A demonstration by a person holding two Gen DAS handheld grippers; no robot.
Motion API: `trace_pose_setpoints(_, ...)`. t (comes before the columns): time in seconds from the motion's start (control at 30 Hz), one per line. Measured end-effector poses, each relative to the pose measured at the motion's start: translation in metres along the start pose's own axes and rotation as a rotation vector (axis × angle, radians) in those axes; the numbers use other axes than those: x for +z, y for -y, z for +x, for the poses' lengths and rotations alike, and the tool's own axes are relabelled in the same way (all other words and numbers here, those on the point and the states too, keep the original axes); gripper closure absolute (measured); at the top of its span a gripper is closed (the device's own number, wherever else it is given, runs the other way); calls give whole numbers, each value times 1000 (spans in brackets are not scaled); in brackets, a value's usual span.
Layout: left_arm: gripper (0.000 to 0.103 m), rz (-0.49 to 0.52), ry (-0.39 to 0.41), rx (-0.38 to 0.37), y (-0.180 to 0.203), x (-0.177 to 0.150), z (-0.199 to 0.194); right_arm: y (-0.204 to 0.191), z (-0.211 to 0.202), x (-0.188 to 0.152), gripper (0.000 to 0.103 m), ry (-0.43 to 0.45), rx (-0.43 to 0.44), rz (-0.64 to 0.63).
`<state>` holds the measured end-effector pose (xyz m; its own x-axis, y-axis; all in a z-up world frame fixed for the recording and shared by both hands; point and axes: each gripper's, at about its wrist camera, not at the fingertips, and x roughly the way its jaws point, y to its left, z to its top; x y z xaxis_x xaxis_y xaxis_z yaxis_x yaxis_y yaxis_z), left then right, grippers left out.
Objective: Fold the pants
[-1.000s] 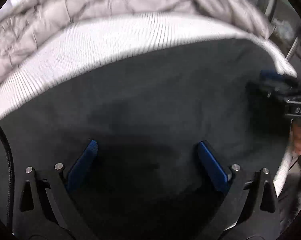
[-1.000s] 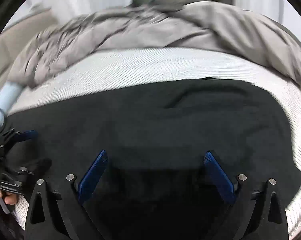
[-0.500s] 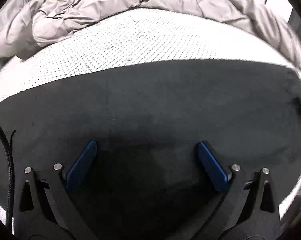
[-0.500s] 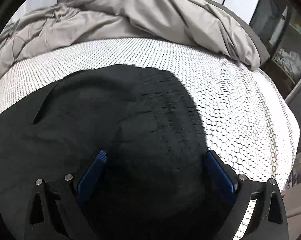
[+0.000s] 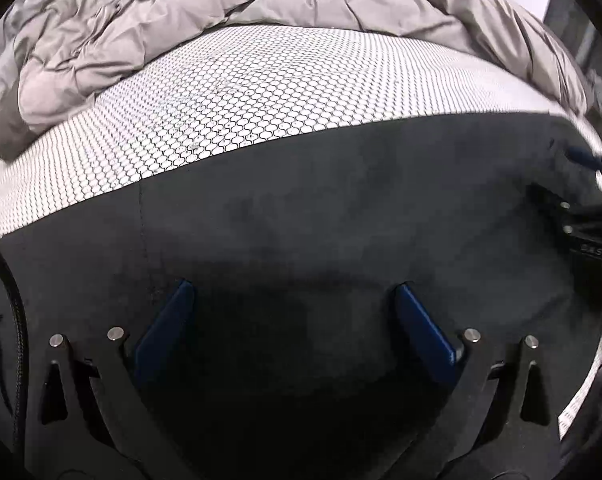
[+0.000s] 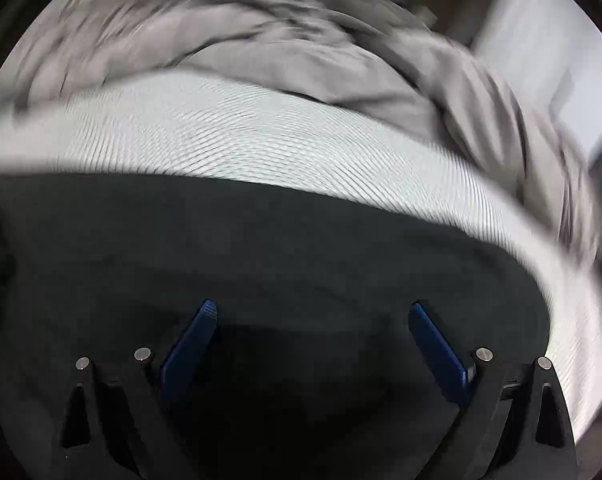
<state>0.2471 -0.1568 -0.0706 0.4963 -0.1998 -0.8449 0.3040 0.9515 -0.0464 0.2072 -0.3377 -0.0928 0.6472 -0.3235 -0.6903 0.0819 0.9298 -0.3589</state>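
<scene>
Dark pants (image 5: 321,216) spread flat across the near part of a bed, on a white honeycomb-patterned mattress (image 5: 241,92). Left gripper (image 5: 293,296) hovering over the cloth, blue fingers (image 5: 421,328) spread wide, gripping nothing. Right gripper (image 6: 313,316) likewise, fingers (image 6: 193,344) spread apart. Rumpled grey duvet (image 5: 161,20) heaped beyond
</scene>
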Motion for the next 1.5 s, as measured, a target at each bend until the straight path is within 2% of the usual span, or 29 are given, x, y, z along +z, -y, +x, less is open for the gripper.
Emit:
trace_pose_setpoints(0.07,2,-11,2,-16,-2,-4,-2,-3,8,5,5,-32,48,-13)
trace_pose_setpoints(0.13,2,-20,10,-28,-6,-8,-2,21,20,4,5,-69,89,53)
trace_pose_setpoints(0.17,2,-17,14,-26,-6,-8,0,35,27,5,4,-79,34,80)
trace_pose_setpoints(0.23,1,-7,19,-19,-5,-7,3,69,38,-2,3,-109,-243,144)
trace_pose_setpoints(0.27,1,-5,19,-19,-6,-6,4,91,46,-7,2,-141,-305,199)
trace_pose_setpoints(0.3,1,-4,18,-19,-6,-5,4,110,51,-14,2,-161,-299,263)
trace_pose_setpoints(0.37,1,-7,13,-20,-8,-3,6,142,56,-28,2,-175,-203,417)
trace_pose_setpoints(0.4,1,-10,9,-19,-8,-3,5,149,53,-31,2,-163,-174,452)
trace_pose_setpoints(0.5,4,-9,5,-8,-11,1,-3,142,23,-32,3,-116,-176,426)
trace_pose_setpoints(0.53,4,-1,22,-9,-11,5,-10,134,5,-29,3,-78,-95,402)
trace_pose_setpoints(0.6,4,-1,67,-12,-13,12,-22,115,-11,-19,3,-44,-7,360)
trace_pose_setpoints(0.67,4,-28,97,-13,-20,22,-26,94,-23,-6,3,-17,42,308)
trace_pose_setpoints(0.77,4,-115,72,-4,-38,30,-10,52,-11,18,4,-29,111,209)
trace_pose_setpoints(0.8,4,-143,47,11,-45,29,-2,39,-1,24,6,-45,112,177)
trace_pose_setpoints(0.87,4,-176,10,28,-56,23,13,22,26,33,43,-87,158,181)
trace_pose_setpoints(0.9,4,-175,17,21,-57,22,14,13,42,34,45,-113,215,195)
trace_pose_setpoints(1.0,4,-175,29,7,-60,20,12,11,48,37,45,-74,187,133)
trace_pose_setpoints(1.07,4,-176,28,-2,-61,19,13,24,48,34,49,-79,162,151)
trace_pose_setpoints(1.1,3,-179,29,-6,-63,19,14,39,54,31,49,-87,99,157)
trace_pose_setpoints(1.13,3,-180,30,-9,-63,18,14,59,59,27,49,-99,-8,169)
trace_pose_setpoints(1.2,3,-173,30,-10,-64,19,15,101,70,17,50,-127,-129,244)
trace_pose_setpoints(1.23,2,-169,32,-18,-62,19,16,123,75,11,68,-137,-146,287)
trace_pose_setpoints(1.27,2,-164,31,-15,-62,20,17,138,76,5,78,-141,-110,328)
trace_pose_setpoints(1.3,1,-154,30,0,-59,20,18,152,78,0,81,-146,-53,384)
trace_pose_setpoints(1.33,1,-149,29,8,-58,20,18,154,75,0,86,-139,-68,380)
trace_pose_setpoints(1.4,1,-145,29,24,-56,20,17,139,65,5,83,-109,-146,302)
trace_pose_setpoints(1.43,5,-149,33,38,-55,20,14,125,57,8,82,-105,-165,246)
trace_pose_setpoints(1.5,17,-139,55,50,-45,18,1,114,43,11,82,-87,-60,258)
